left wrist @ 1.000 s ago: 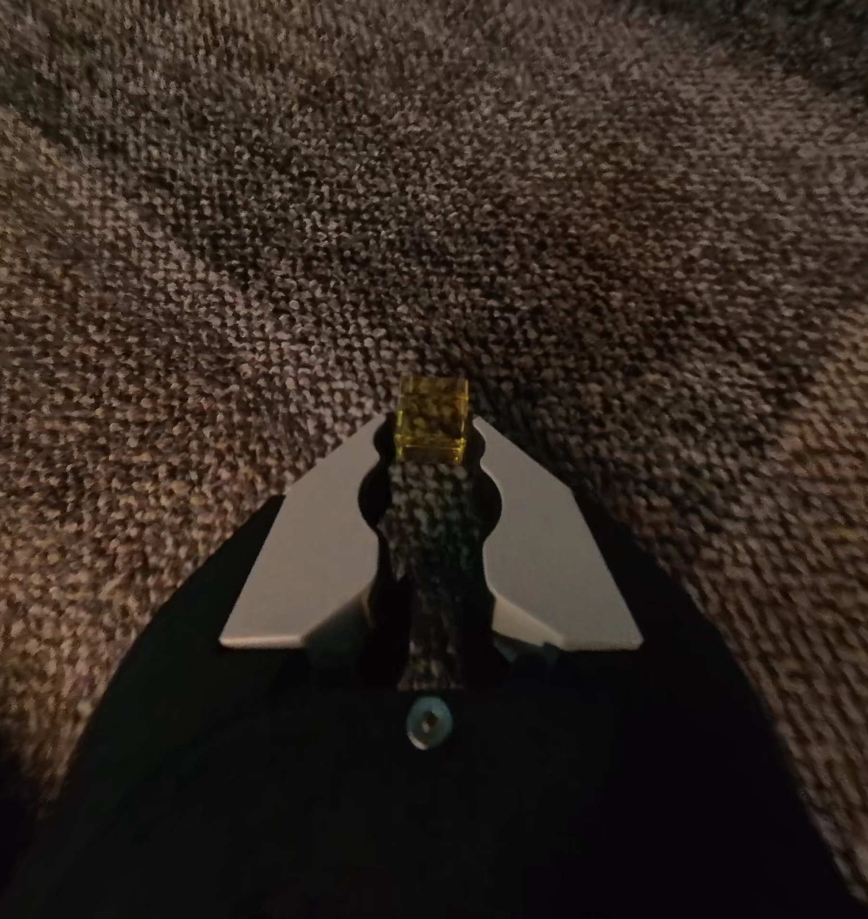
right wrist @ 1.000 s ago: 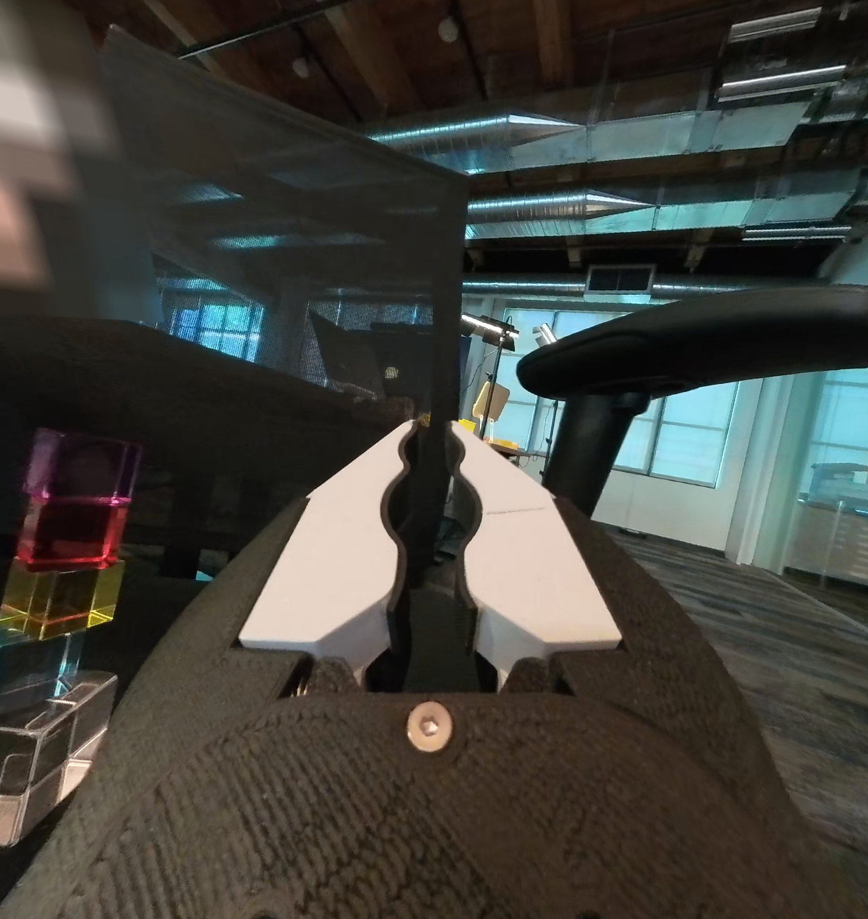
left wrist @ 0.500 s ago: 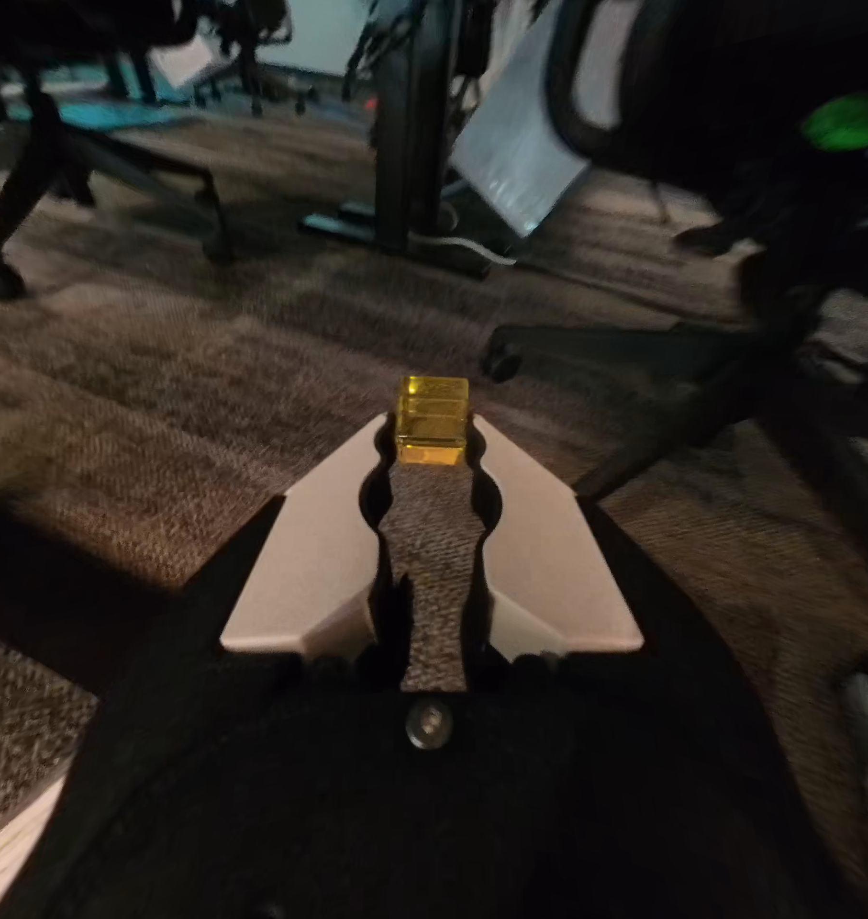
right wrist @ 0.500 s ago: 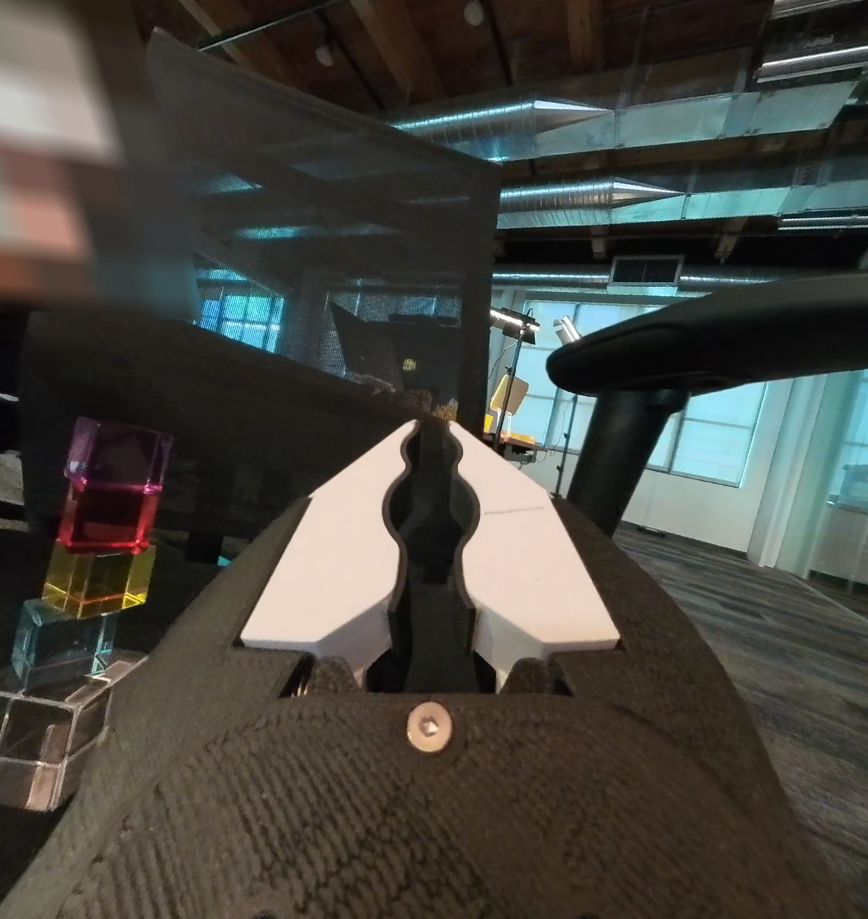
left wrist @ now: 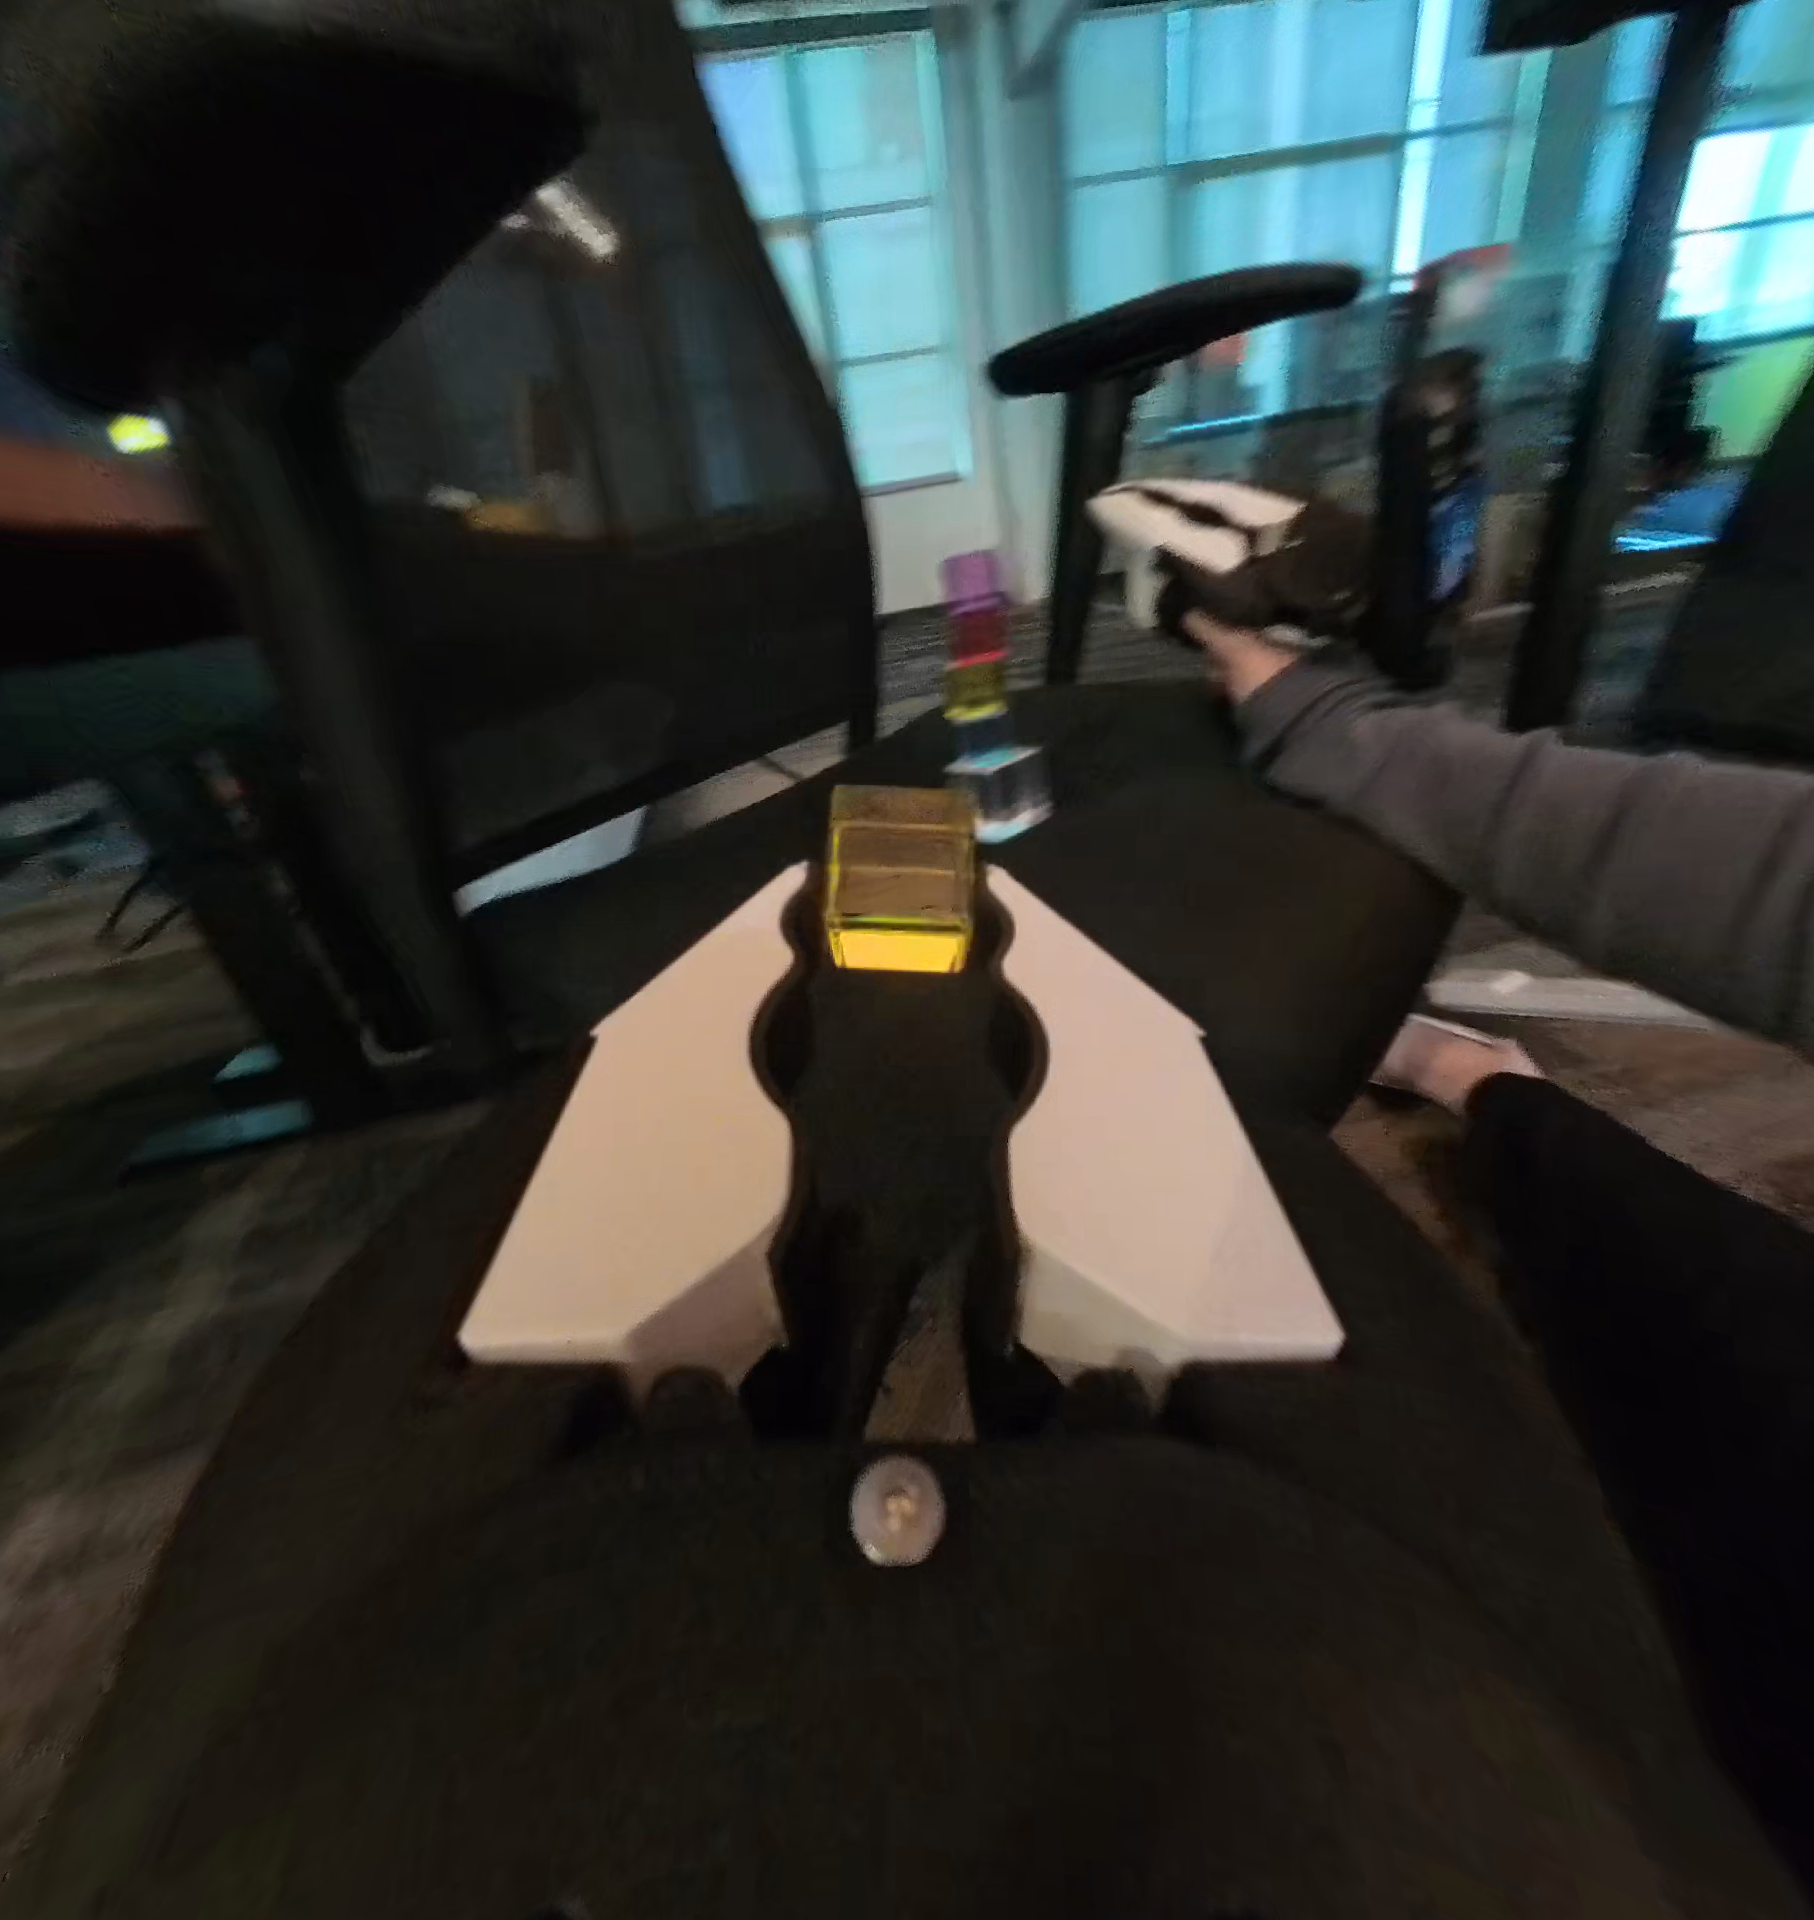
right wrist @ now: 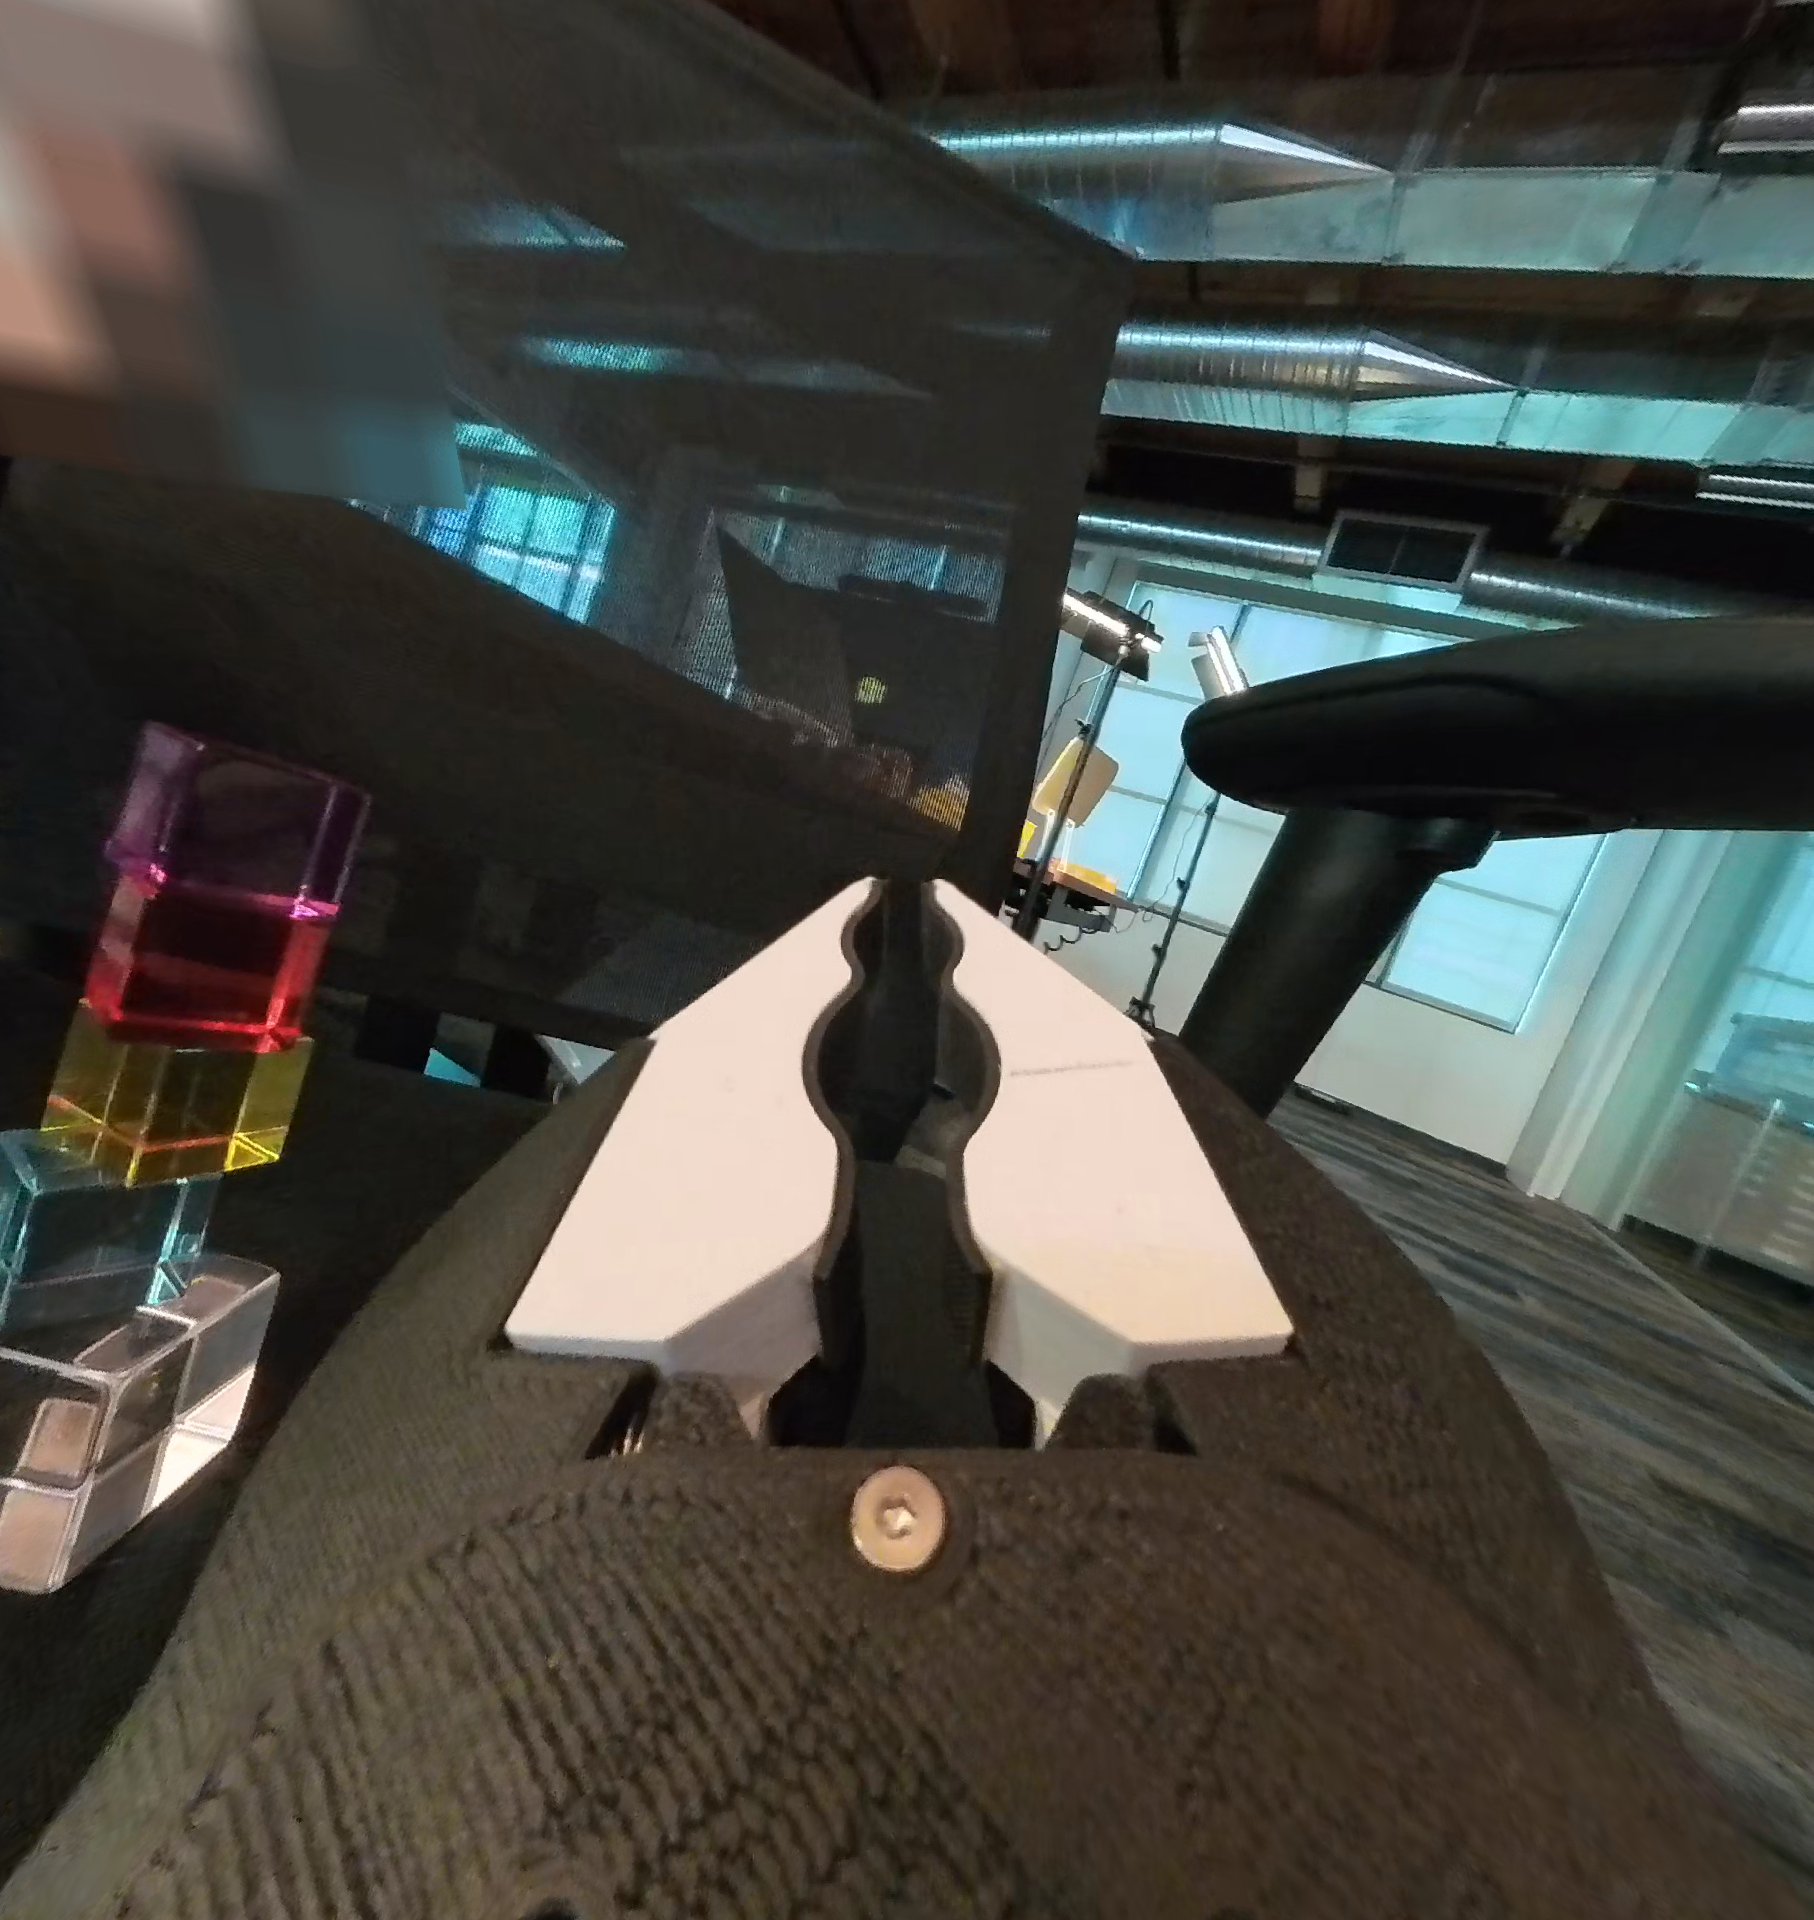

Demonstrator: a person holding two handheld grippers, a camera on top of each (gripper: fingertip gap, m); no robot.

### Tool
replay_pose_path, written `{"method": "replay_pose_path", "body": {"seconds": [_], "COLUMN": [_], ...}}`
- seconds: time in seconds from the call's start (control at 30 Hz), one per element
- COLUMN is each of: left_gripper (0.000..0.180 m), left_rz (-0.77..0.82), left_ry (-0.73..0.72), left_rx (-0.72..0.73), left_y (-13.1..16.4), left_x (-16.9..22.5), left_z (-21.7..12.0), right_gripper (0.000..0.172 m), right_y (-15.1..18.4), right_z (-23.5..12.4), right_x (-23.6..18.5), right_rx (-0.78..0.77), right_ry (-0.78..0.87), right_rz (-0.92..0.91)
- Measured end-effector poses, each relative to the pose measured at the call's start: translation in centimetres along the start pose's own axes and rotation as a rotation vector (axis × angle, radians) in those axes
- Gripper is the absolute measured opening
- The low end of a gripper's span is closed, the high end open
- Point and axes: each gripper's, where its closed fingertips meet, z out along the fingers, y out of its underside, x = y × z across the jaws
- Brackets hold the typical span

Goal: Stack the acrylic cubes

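While I pinch yellow cube in left gripper, stack stands far ahead; right gripper pressed together, bare, right of stack.

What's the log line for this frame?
left gripper: holds yellow cube | right gripper: nearly shut, nothing held | cube stack: on chair seat

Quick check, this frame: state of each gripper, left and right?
Left gripper: closed on a clear yellow cube at its fingertips.
Right gripper: fingertips almost together, nothing held; the stack of coloured cubes stands apart.
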Motion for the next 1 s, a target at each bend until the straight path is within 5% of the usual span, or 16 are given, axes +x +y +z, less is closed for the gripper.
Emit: {"method": "replay_pose_path", "body": {"seconds": [0.2,0.4,0.53,1.0], "left_gripper": [0.027,0.027,0.027,0.027], "left_rz": [0.017,-0.062,-0.017,-0.141], "left_ry": [0.238,0.4,0.383,0.421], "left_rx": [0.046,-0.186,-0.36,-0.553], "left_y": [-5.6,-6.8,-6.1,-3.5], "left_x": [4.6,4.6,3.5,3.0], "left_z": [8.3,19.1,24.8,30.5], "right_gripper": [0.005,0.005,0.005,0.005], "right_y": [-0.1,0.2,0.3,0.7], "right_z": [0.0,0.0,0.0,0.2], "right_x": [0.1,0.3,0.3,0.0], "right_rx": [0.015,0.012,0.012,0.001], "right_ry": [-0.024,-0.032,-0.042,-0.092], "right_rz": [0.037,0.075,0.094,0.127]}}
